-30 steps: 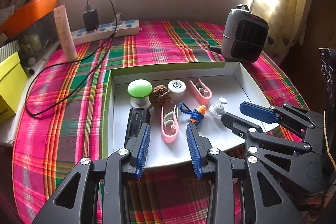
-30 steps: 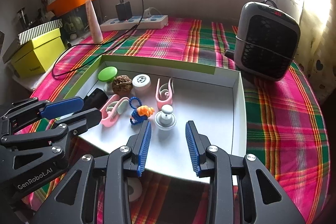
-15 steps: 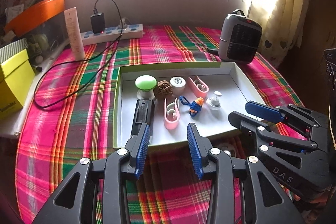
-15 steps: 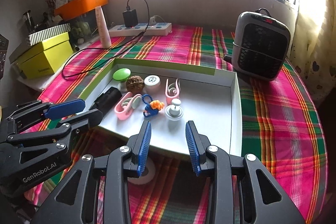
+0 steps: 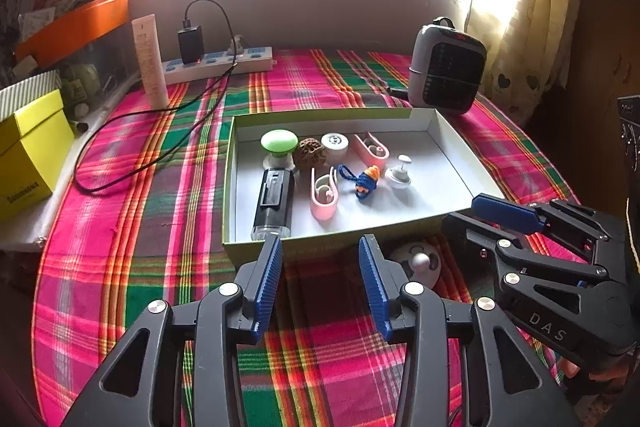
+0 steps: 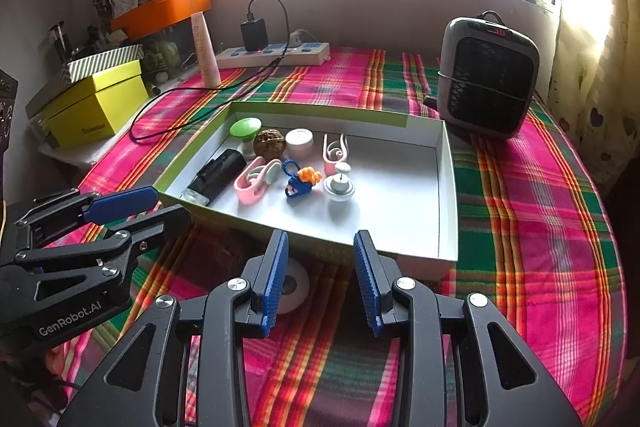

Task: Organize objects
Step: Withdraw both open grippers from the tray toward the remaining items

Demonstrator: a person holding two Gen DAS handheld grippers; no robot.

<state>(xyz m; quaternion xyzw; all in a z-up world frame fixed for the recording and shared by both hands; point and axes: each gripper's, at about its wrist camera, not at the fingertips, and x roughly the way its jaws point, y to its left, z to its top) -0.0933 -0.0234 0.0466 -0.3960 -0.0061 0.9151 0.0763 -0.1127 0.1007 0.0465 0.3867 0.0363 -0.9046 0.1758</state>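
A shallow white box with a green rim (image 5: pixel 452 151) (image 6: pixel 446 187) lies on the plaid cloth. It holds a black device (image 5: pixel 274 203), a green-topped mushroom piece (image 5: pixel 279 141), a brown walnut (image 5: pixel 308 154), a white round cap (image 5: pixel 334 143), two pink clips (image 5: pixel 323 193), a blue-and-orange charm (image 5: pixel 366 181) and a white knob (image 5: pixel 399 173). A white round disc (image 5: pixel 418 261) (image 6: pixel 294 287) sits on the cloth just in front of the box. My left gripper (image 5: pixel 320 259) hangs before the box, its jaws opening with nothing between them. My right gripper (image 6: pixel 320 259) stands open and empty.
A grey heater (image 5: pixel 446 67) stands at the back right. A power strip with a black charger (image 5: pixel 218 65) and its cable run along the back. A white tube (image 5: pixel 150 61) stands upright at the back left. Yellow and striped boxes (image 6: pixel 94 103) sit left.
Both grippers have drawn back from over the box, which now sits farther off. The white disc in front of the box has come into view. The left jaws stand wider.
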